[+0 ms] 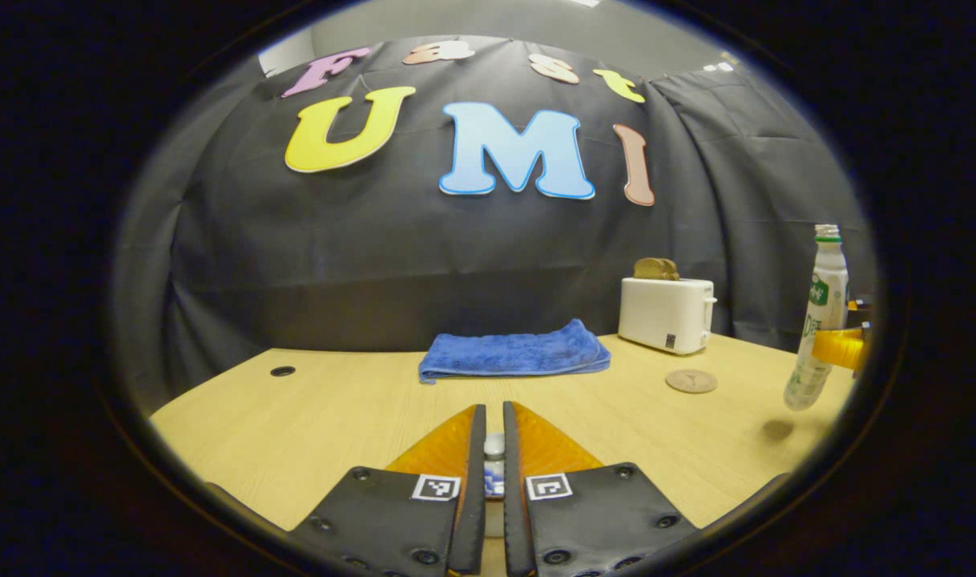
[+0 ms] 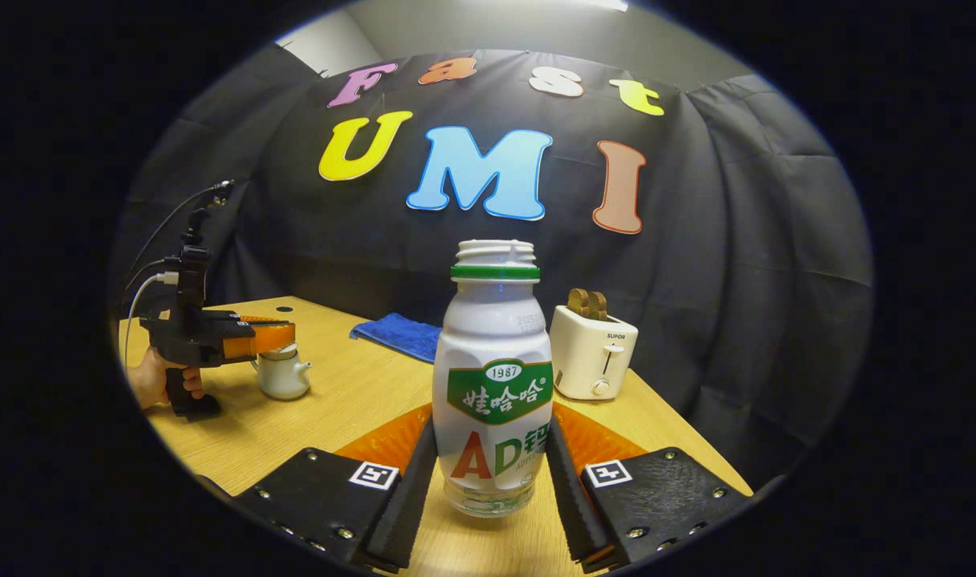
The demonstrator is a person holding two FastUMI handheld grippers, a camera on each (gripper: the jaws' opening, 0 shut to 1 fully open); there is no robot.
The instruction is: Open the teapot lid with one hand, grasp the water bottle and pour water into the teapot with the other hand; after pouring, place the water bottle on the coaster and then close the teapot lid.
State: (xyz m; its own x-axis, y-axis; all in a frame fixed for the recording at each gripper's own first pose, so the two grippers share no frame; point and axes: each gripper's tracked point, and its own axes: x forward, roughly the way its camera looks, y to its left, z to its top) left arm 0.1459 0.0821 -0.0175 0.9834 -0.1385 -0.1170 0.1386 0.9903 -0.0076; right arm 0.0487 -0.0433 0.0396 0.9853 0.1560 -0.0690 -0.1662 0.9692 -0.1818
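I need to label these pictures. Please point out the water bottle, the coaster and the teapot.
water bottle [image 2: 494, 377]: right gripper view, on the middle of its body.
coaster [image 1: 691, 381]: left gripper view, on the centre of the disc.
teapot [image 2: 282, 378]: right gripper view, on its round body.

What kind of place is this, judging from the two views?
Probably a staged recording booth laid out like a kitchen: a black cloth wall behind a light wooden table that carries a white toaster with bread, a folded blue towel and a small white teapot.
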